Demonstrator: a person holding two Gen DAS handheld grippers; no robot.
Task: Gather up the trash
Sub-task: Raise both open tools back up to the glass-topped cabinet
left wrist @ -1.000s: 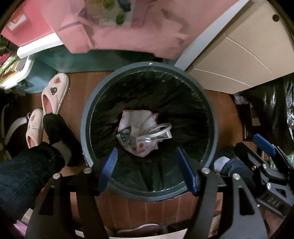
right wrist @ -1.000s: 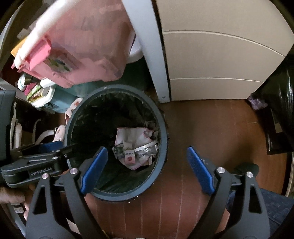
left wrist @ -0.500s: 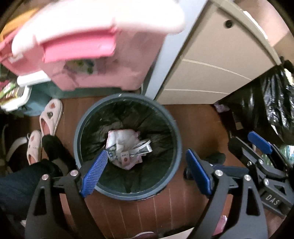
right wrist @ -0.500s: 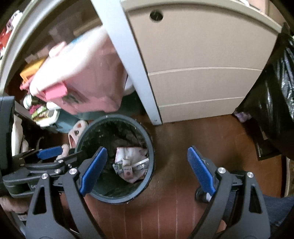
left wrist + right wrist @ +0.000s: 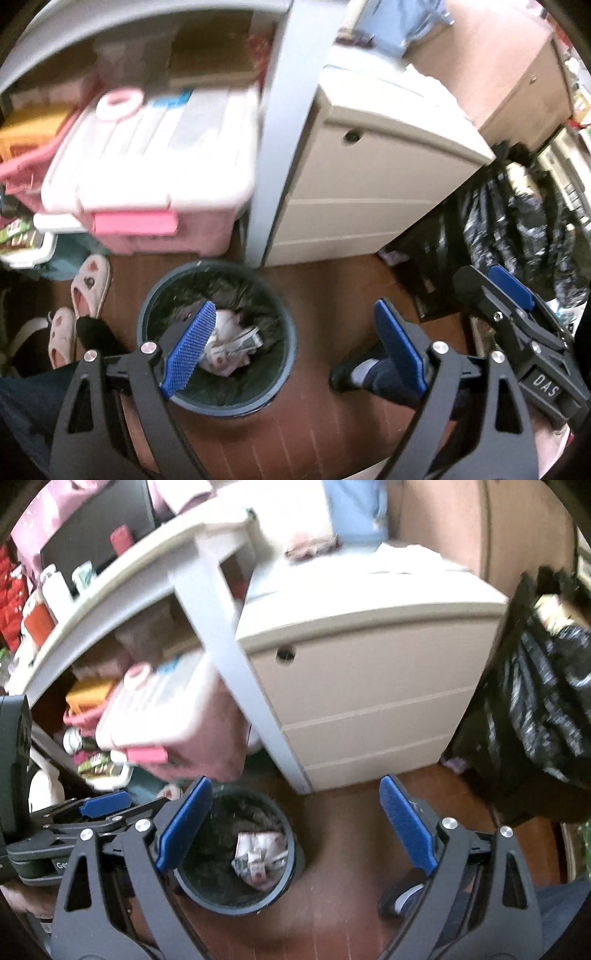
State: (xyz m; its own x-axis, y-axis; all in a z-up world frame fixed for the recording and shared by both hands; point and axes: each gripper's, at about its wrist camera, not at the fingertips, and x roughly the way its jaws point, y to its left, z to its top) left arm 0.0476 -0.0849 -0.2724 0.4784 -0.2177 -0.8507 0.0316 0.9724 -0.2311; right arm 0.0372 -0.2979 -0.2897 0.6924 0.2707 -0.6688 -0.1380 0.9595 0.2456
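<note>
Left claw (image 5: pixel 291 350): you hold it tilted steeply down above the floor, jaws just spread wide, released, nothing between them. Right claw (image 5: pixel 295 827): tilted down, jaws wide, released, empty. Bin (image 5: pixel 280 387): below your left claw's left finger, black-lined; crumpled trash (image 5: pixel 229 347) lies at its bottom, partly covered by that finger. Drawer unit (image 5: pixel 369 709): ahead of both claws, blurred. Black bag (image 5: pixel 546 701): right, cut off by the frame.

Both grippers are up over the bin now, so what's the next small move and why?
Probably swing away to look for more trash. The left gripper and right gripper are open and empty, and the crumpled wrappers already lie inside the bin.
</note>
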